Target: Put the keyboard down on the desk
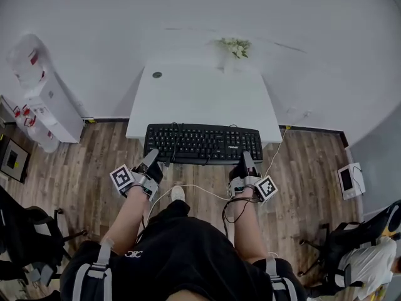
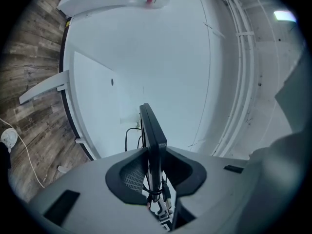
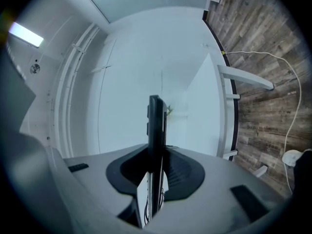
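A black keyboard (image 1: pixel 203 143) hangs level in the air over the near edge of the white desk (image 1: pixel 203 96), its near half out over the floor. My left gripper (image 1: pixel 152 162) is shut on its near left edge and my right gripper (image 1: pixel 244 163) is shut on its near right edge. In the left gripper view the keyboard (image 2: pixel 153 138) stands edge-on between the dark pads, with its black cable looped beside it. The right gripper view shows the keyboard (image 3: pixel 156 140) edge-on in the same way, clamped between the pads. A flat stretch of desk (image 3: pixel 204 106) lies beyond it.
A small vase of flowers (image 1: pixel 235 47) stands at the desk's far edge, and a round cable hole (image 1: pixel 156 74) sits at its far left. A white cabinet (image 1: pixel 53 105) stands left of the desk. A white cable (image 1: pixel 276 152) trails over the wooden floor on the right. Dark chairs flank the person.
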`<state>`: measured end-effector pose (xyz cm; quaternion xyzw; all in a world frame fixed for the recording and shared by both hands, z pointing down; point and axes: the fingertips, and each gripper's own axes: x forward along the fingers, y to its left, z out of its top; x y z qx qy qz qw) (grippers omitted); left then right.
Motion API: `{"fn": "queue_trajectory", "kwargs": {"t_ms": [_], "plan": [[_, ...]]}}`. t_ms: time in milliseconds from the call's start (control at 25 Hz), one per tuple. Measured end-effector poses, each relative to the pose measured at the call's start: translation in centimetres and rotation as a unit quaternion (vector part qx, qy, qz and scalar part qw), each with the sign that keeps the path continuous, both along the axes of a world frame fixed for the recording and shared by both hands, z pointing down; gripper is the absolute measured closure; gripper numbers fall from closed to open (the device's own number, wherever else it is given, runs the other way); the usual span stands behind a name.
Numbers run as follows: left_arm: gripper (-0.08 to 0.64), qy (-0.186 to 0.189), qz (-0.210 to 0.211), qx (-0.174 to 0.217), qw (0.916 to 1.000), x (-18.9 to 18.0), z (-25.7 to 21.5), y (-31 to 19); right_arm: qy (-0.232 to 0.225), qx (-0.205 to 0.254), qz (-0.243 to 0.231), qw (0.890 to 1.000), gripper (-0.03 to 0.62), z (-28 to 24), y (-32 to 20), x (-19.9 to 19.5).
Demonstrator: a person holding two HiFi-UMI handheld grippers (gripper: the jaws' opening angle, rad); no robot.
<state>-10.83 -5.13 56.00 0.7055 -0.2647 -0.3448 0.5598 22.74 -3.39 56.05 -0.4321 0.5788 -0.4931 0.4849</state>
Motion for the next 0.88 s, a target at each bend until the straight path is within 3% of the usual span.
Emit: {"fn": "queue_trajectory", "kwargs": {"t_ms": [480, 880], "plan": [[0.471, 0.008, -0.002, -0.027, 0.9996, -1.6, 0.5, -18.1, 0.007, -0.03, -0.003, 1.0, 0.517, 0.3, -18.1, -1.8], [0.471, 0.006, 0.022, -0.062, 0.9978, -1.5, 3.2, -29.0, 0.004, -0.065, 0.022, 0.998, 0.517, 3.2, -27.4, -1.9]]}}
